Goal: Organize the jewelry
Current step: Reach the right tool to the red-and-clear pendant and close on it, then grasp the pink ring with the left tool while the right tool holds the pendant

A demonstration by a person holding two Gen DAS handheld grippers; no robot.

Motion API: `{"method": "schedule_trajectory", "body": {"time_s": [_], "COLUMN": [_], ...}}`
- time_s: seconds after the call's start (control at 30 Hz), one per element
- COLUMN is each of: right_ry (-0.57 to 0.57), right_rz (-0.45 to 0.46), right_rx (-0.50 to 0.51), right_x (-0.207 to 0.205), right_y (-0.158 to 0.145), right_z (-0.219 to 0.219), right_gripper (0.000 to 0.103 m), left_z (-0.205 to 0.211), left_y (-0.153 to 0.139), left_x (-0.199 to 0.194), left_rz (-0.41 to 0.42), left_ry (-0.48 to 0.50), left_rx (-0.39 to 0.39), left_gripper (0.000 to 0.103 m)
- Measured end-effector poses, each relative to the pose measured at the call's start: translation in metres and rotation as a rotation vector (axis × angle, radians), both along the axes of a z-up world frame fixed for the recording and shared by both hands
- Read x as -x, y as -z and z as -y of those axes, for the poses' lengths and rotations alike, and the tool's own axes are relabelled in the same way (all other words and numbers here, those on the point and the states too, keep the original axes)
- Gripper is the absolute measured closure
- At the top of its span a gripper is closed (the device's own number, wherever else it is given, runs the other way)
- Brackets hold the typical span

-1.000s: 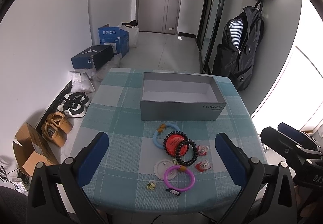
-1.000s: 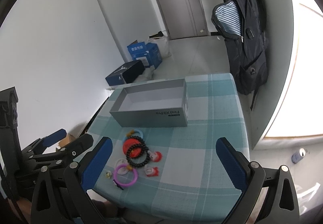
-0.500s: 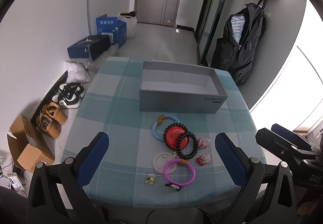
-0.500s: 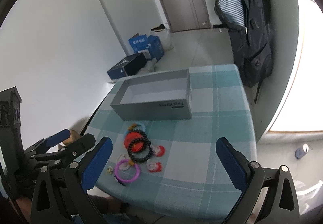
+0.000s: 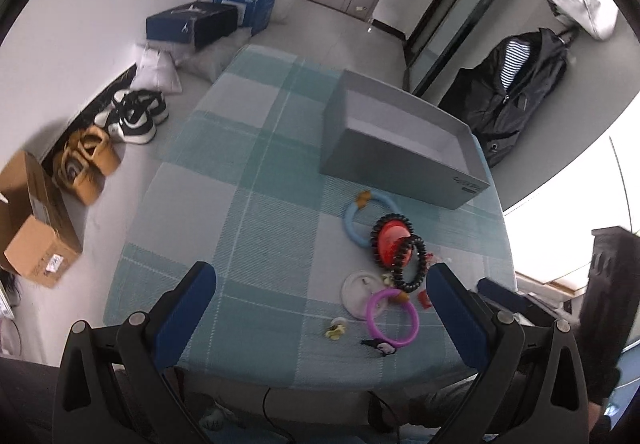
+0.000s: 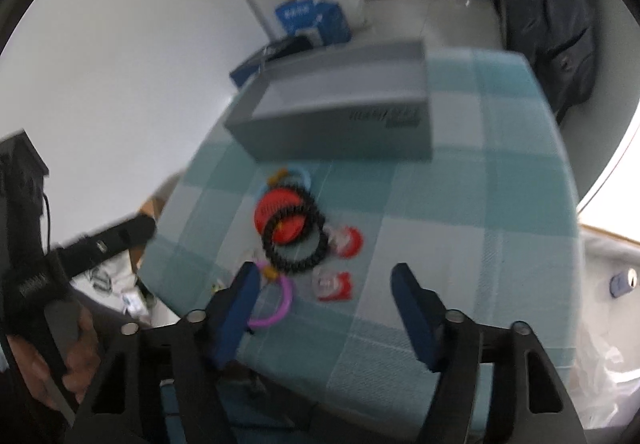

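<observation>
Nearest the viewer, the left gripper (image 5: 320, 308) stands with its blue-padded jaws spread wide and nothing between them, above the near edge of the teal-and-grey checked tablecloth (image 5: 256, 212). The right gripper (image 6: 322, 294) is likewise unloaded; its jaws have just been closing partway, and they frame, without touching, a small red-and-clear plastic packet (image 6: 332, 286) lying on the cloth.

Just beyond the fingertips lies the jewelry, clustered near the table's near right edge: a pink plastic bangle (image 5: 392, 318) beside a flat white disc (image 5: 360, 290), a small yellow trinket (image 5: 335, 328) to their left, and a small black clip (image 5: 378, 346) at the very edge. A black beaded bracelet (image 5: 410, 264) overlaps a red round case (image 5: 394, 244), itself ringed by a second black bracelet; a light-blue bangle with an orange tag (image 5: 364, 216) lies farthest.

Behind the cluster stands the open grey cardboard box (image 5: 404, 160), whose visible interior appears empty.

Judged from this layout, no piece has yet been stowed; every item remains to be picked up and placed in the box.
</observation>
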State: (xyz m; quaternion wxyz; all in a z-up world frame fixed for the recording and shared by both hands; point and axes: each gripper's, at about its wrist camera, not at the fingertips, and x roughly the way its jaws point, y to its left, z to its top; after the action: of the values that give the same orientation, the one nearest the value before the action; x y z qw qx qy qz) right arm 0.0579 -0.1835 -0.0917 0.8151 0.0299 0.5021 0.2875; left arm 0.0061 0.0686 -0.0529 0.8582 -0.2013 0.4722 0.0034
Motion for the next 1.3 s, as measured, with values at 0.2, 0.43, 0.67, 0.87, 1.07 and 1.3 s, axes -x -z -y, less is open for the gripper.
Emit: {"method": "schedule_trajectory", "body": {"time_s": [0.2, 0.43, 0.67, 0.87, 1.07, 1.3], "right_ry": [-0.032, -0.059, -0.03, 0.014, 0.08, 0.116], "right_rz": [-0.032, -0.008, -0.003, -0.004, 0.015, 0.035], "right_rx": [0.048, 0.108, 0.085, 0.05, 0.031, 0.005], "right_x": [-0.004, -0.001, -0.003, -0.005, -0.006, -0.001], "right_y": [0.015, 0.023, 0.017, 0.01, 0.002, -0.008], "right_z": [-0.012, -0.022, -0.011, 0.005, 0.022, 0.043], "right_gripper": [0.06, 0.087, 0.087, 0.087, 0.087, 0.087], "left_z": [-0.004, 0.007, 0.021, 0.035, 0.074, 0.094], "left_y": [0.011, 0.022, 0.023, 0.02, 0.015, 0.027], "left_x": [0.001, 0.008, 0.009, 0.003, -0.007, -0.009], "left_rz": [-0.048, -0.109, -0.129, -0.102, -0.093, -0.135], "left_ry": [0.02, 0.099, 0.163, 0.209, 0.339, 0.407], "left_rx": [0.039, 0.043, 0.046, 0.002, -0.118, -0.292], "left_gripper": [0.001, 0.001, 0.007, 0.007, 0.007, 0.007]}}
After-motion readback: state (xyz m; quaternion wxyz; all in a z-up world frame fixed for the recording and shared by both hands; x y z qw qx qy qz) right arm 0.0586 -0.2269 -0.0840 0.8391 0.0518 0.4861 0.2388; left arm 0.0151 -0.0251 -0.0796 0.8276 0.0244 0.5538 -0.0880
